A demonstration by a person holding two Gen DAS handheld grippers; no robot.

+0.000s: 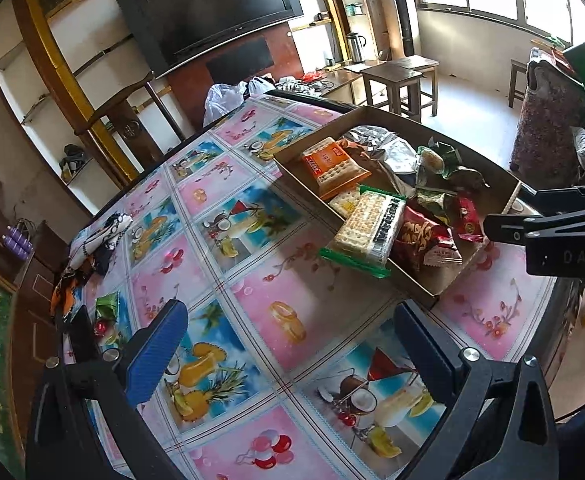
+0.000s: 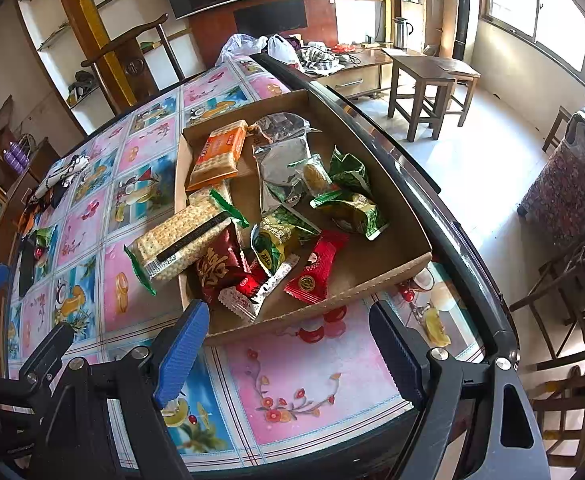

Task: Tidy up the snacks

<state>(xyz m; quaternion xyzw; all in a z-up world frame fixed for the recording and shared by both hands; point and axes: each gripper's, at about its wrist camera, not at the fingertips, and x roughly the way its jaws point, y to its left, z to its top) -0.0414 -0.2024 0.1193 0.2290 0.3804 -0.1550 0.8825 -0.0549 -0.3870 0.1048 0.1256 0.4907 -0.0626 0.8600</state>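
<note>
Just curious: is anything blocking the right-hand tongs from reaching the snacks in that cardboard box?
Only the box's near wall lies between the open right tongs and the snacks; they must come over it. The red candy lies just behind it, uncovered.

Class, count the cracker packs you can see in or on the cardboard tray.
3. An orange pack lies at the tray's far left corner; a green-edged pack overhangs its left wall; another is half hidden between them. More may be buried.
</note>
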